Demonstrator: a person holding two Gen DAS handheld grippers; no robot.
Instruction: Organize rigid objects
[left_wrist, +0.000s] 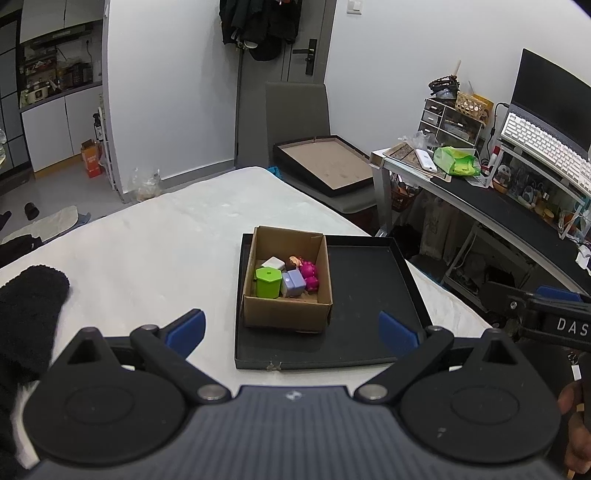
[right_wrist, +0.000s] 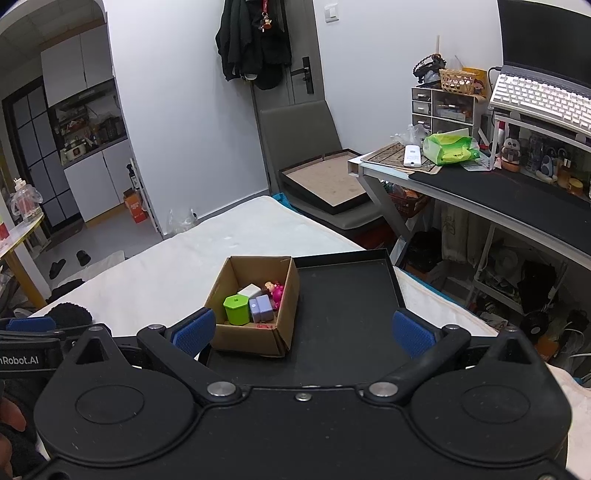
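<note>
- Cardboard box (left_wrist: 288, 280) sits in shallow black tray (left_wrist: 369, 295); holds hexagonal green pot (left_wrist: 268, 282), lilac block (left_wrist: 294, 282)
- left gripper (left_wrist: 291, 330) and right gripper (right_wrist: 301, 330) both spread wide, empty

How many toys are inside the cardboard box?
4 visible, all in the brown cardboard box: green hexagonal plastic container front left, lilac plastic block beside it, white block behind, pink doll figure at right. More may be hidden underneath.

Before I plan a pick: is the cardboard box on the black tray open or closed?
Open. The cardboard box has no lid or flaps over it, and the green container and other toys show inside from above.
</note>
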